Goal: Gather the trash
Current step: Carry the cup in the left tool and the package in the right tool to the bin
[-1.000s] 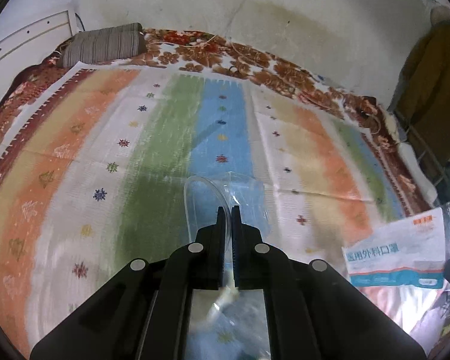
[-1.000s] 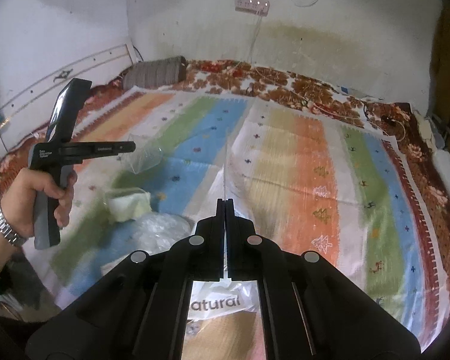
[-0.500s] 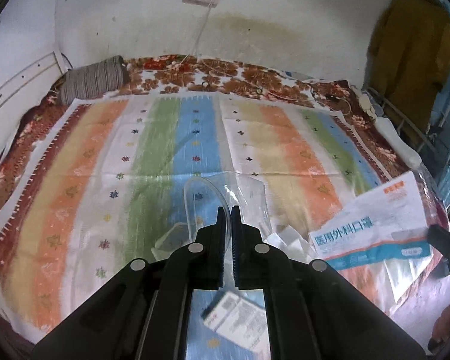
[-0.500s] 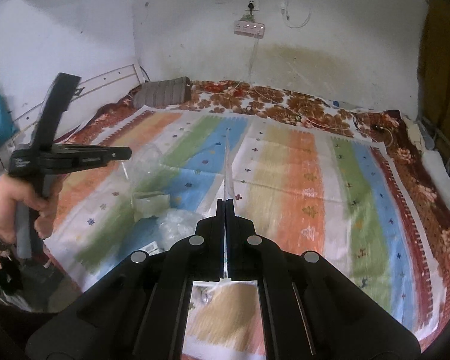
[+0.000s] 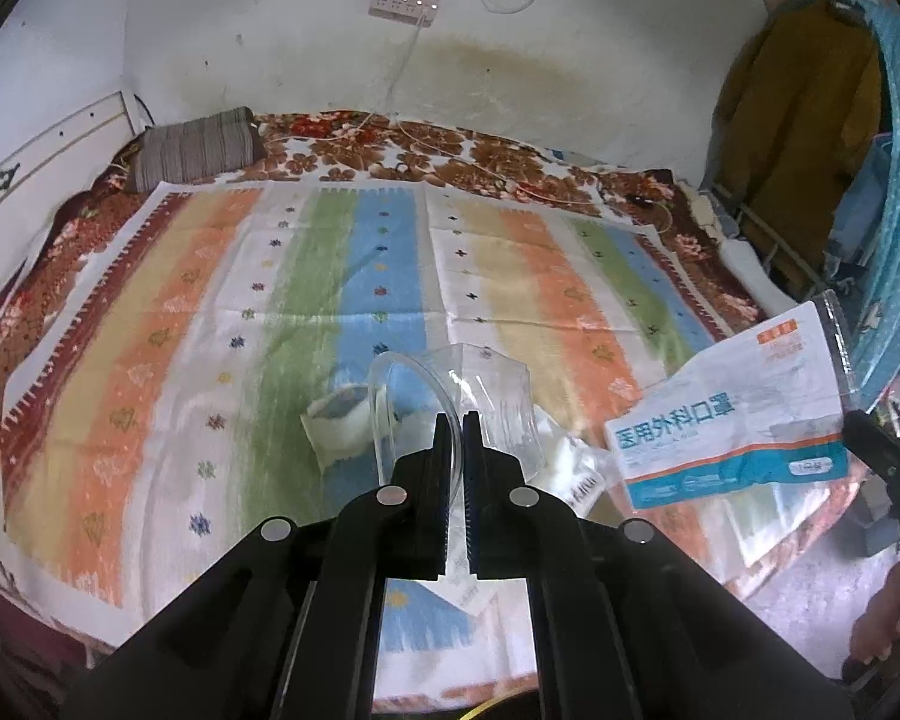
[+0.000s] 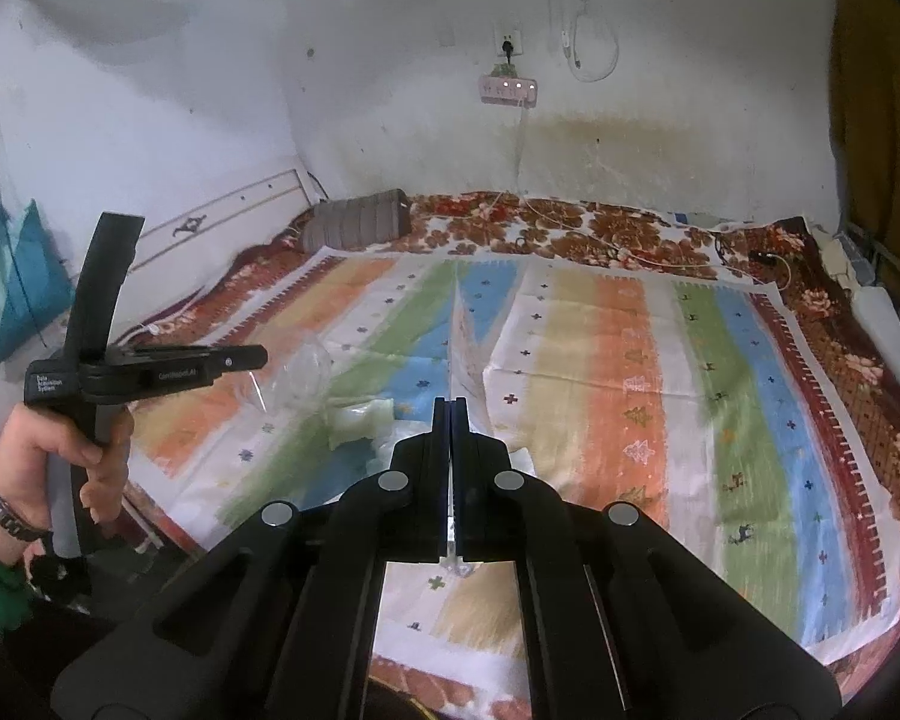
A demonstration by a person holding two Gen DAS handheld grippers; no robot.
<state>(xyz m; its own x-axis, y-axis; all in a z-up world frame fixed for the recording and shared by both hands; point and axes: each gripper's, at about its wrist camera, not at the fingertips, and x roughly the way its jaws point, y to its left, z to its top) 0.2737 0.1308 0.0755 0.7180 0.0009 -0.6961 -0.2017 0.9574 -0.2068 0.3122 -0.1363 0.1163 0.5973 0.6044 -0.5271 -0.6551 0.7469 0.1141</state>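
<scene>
Both claws loaded, trash lifted off the bed

Left gripper (image 5: 456,420) was pinched on a clear cup (image 5: 450,396); right gripper (image 6: 450,407) was clamped on the edge of a mask bag (image 5: 732,414), both held up over the striped sheet (image 5: 180,360). A wad of tissue (image 5: 342,426) and some wrappers (image 5: 576,468) sat on the sheet just below the cup. Looked like the carry-off step to me. Next it'd need a bin, and none was in view, then a trip for the leftovers.
</scene>
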